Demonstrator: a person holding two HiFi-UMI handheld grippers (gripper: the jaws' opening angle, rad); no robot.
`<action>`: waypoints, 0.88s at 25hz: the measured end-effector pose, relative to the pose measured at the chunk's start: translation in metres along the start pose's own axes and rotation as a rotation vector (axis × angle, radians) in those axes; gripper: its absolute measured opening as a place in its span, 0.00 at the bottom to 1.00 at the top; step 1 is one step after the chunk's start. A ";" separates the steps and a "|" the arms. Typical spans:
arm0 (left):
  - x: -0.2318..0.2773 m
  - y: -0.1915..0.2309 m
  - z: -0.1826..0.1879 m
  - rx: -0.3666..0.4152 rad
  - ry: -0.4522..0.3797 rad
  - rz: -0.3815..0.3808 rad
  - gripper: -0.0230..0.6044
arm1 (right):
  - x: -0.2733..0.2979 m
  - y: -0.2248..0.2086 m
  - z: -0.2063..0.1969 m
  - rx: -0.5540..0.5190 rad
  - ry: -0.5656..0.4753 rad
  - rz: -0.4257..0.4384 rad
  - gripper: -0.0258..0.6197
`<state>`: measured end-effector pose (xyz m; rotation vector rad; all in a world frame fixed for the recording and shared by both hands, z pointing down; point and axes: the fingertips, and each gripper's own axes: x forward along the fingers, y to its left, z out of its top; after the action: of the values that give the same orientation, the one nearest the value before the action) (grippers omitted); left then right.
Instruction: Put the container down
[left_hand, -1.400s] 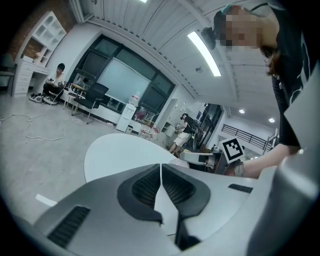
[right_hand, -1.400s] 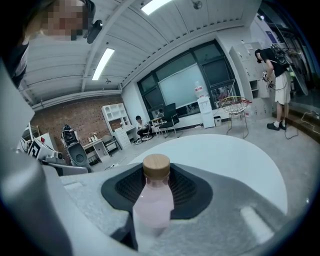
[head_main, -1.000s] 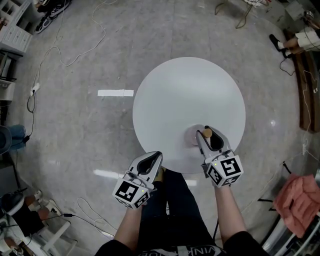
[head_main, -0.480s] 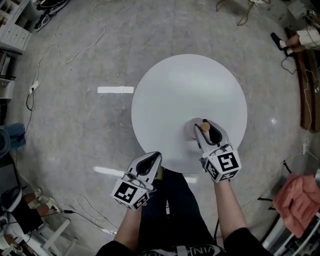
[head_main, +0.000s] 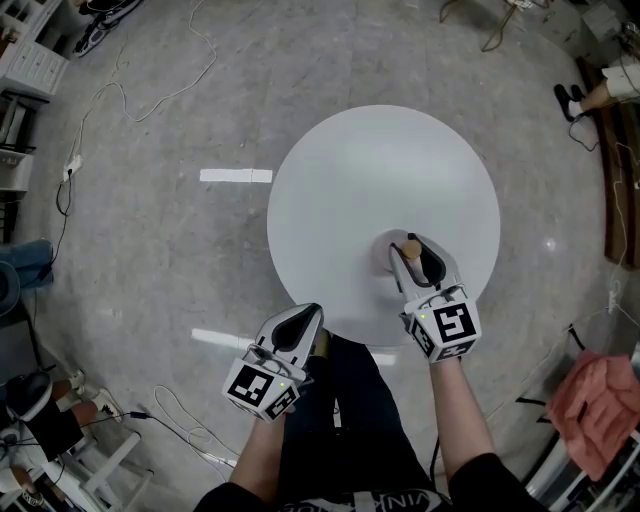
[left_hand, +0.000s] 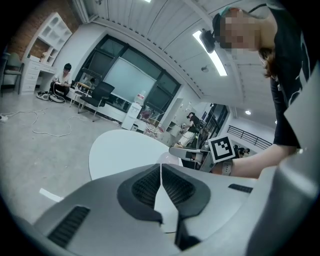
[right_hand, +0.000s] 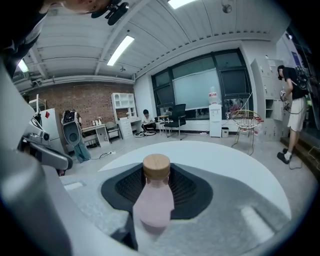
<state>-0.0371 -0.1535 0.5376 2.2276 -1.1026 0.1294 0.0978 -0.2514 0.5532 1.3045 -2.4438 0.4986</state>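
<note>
- Now the right gripper (head_main: 413, 256) has its fingers squeezed on the container (right_hand: 153, 200), a pink bottle with a wooden cap.
- It holds the bottle by its sides, standing up. I think that is so it can land on its bottom and not tip.
- The bottle is over the near part of the round white desk (head_main: 370, 170). I cannot tell if its bottom touches yet.
- The left gripper (head_main: 300, 325) waits by the desk's edge, fingers pressed together with nothing in them, likely to keep out of the way.
- No words show on the bottle. The cube (head_main: 452, 328) on the right gripper has only black-and-white square marks.
</note>
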 end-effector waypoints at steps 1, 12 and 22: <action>-0.001 0.001 0.000 -0.001 -0.001 0.003 0.06 | 0.000 0.001 0.000 -0.008 0.000 -0.001 0.26; -0.010 -0.004 -0.004 0.001 -0.013 0.026 0.06 | -0.002 0.009 -0.004 -0.043 -0.013 0.002 0.26; -0.028 -0.004 -0.010 -0.007 -0.018 0.031 0.06 | -0.007 0.012 -0.004 0.035 -0.077 0.009 0.29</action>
<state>-0.0502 -0.1267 0.5337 2.2106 -1.1457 0.1181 0.0914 -0.2382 0.5518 1.3504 -2.5151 0.5043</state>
